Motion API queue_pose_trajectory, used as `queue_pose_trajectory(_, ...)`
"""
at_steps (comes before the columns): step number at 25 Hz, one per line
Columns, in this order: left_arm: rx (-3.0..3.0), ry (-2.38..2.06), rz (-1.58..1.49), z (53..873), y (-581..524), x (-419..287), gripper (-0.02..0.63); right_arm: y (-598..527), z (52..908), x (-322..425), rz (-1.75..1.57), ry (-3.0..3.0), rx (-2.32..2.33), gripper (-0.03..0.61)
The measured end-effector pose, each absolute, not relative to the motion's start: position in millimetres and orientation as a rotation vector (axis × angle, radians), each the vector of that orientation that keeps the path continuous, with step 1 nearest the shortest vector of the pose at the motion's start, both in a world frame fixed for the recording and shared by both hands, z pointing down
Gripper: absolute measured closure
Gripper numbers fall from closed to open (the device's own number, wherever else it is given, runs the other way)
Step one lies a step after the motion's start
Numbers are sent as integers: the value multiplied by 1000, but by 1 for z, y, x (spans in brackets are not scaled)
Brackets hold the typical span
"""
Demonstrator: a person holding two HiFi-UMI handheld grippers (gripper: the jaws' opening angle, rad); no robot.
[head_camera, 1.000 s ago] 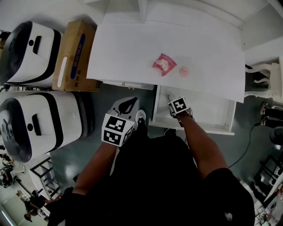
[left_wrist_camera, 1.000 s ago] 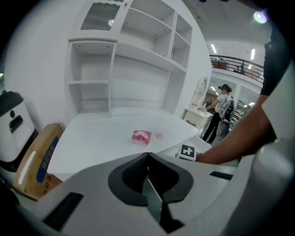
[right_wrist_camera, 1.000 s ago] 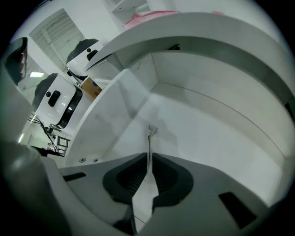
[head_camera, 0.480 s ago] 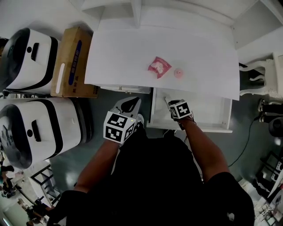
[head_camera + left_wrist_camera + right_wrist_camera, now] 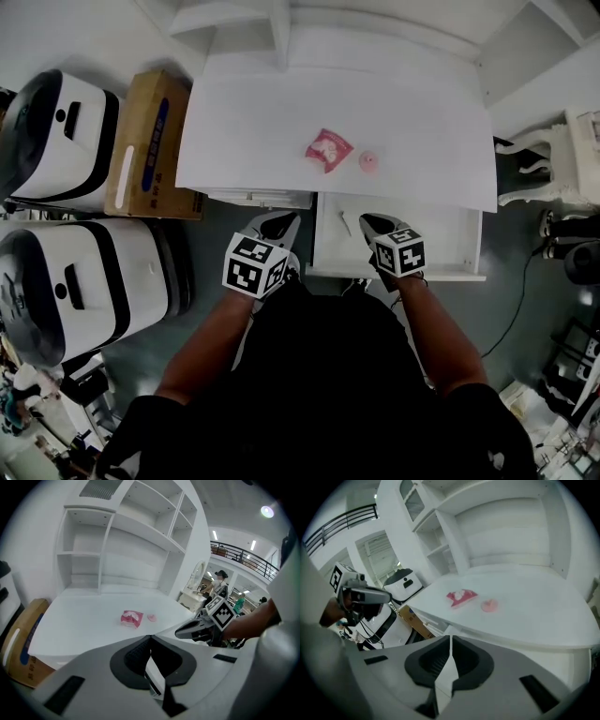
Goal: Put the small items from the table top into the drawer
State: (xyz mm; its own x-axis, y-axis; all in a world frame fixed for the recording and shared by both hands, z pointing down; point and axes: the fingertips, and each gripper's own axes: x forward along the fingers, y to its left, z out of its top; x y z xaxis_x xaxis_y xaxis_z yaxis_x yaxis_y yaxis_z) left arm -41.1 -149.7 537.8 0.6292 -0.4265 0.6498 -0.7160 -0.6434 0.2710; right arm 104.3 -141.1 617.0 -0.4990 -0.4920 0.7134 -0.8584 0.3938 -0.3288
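Note:
On the white table top lie a red and pink packet and, just right of it, a small round pink item. Both also show in the left gripper view, packet and pink item, and in the right gripper view, packet and pink item. Below the table's front edge the white drawer stands pulled out, with a thin pale thing inside. My right gripper is shut and empty over the drawer's front. My left gripper, also shut and empty, is left of the drawer.
Two white and black machines and a cardboard box stand on the floor at the left. A white shelf unit rises behind the table. A white chair stands at the right. A shut drawer front sits left of the open one.
My right gripper has drawn back toward me and slightly right, from inside the drawer's left part to its front edge. The left gripper has hardly moved. The drawer stays open.

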Motion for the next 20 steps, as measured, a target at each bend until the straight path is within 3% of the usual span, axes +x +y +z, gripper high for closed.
queue_pose_trajectory(8,2405,-850,743,531,-150,-26,603,-141,543,114,869,-2242,1284,546)
queue_pose_trajectory(20,2451,-828,746,519,-153,-13,603,-141,541,130,838,-2219,1343,546)
